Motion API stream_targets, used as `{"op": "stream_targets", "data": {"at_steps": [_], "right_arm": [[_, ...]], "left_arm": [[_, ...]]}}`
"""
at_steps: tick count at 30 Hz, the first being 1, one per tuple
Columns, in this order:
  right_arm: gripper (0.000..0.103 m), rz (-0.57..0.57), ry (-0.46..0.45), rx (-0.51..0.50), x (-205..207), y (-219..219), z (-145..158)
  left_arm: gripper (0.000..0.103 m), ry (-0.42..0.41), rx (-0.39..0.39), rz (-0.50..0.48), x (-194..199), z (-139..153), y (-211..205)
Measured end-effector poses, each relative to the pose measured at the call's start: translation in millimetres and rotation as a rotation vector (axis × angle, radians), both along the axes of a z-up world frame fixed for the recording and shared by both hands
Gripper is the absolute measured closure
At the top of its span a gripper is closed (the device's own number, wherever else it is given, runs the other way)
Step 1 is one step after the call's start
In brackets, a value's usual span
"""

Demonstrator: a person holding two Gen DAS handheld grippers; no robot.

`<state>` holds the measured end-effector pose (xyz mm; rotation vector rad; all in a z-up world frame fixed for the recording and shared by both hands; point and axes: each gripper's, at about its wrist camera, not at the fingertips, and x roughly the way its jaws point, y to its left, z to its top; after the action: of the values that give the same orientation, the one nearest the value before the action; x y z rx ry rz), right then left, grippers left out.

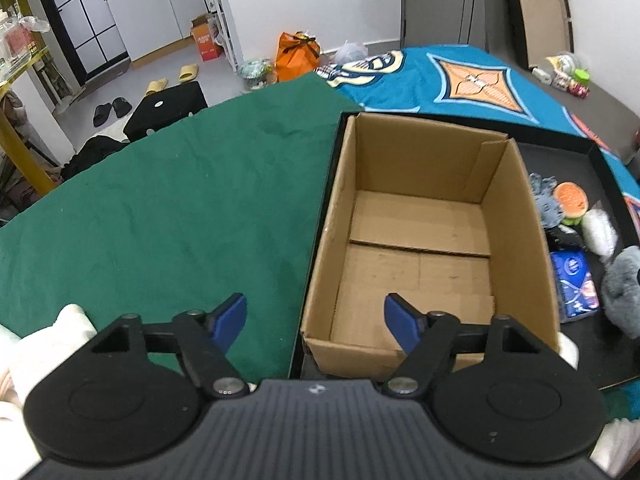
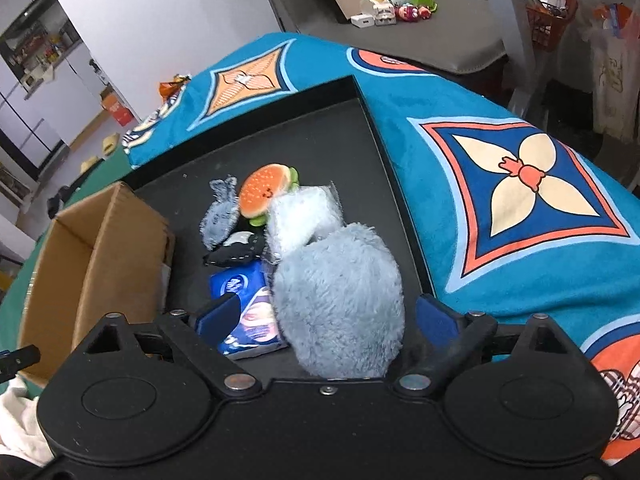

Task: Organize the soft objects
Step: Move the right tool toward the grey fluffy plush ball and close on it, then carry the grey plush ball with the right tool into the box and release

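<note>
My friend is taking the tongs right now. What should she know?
Left tongs: open, nothing between them, over the near left corner of the cardboard box.
Right tongs: open, one finger on each side of the fluffy grey plush, not squeezing it.
The box is empty and sits in the black tray.
Beside it in the tray: the plush, a burger toy, a white fluffy pack, a small grey toy, a black toy and a blue packet.
Done: nothing packed.
Left: probably move every soft thing into the box, plush first.
</note>
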<state>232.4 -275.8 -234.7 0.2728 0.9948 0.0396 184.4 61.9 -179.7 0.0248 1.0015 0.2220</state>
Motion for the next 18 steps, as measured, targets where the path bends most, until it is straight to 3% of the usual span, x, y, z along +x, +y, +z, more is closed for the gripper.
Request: {"op": "stream_targets", "data": {"at_steps": [4, 7, 9, 13, 18], "right_arm": [[0.014, 0.006, 0.028, -0.003, 7, 4, -10], [0.028, 0.014, 0.05, -0.01, 12, 7, -17], [0.044, 0.007, 0.064, -0.008, 14, 7, -20], [0.047, 0.006, 0.055, -0.023, 14, 9, -22], [0.05, 0.01, 0.043, -0.012, 8, 12, -14]], "left_arm": [[0.041, 0.02, -0.009, 0.023, 6, -8, 7], [0.05, 0.044, -0.009, 0.01, 11, -11, 6], [0.056, 0.061, -0.002, -0.005, 14, -15, 4], [0.076, 0.093, -0.015, -0.025, 20, -23, 0], [0.09, 0.089, -0.03, -0.011, 20, -24, 4]]}}
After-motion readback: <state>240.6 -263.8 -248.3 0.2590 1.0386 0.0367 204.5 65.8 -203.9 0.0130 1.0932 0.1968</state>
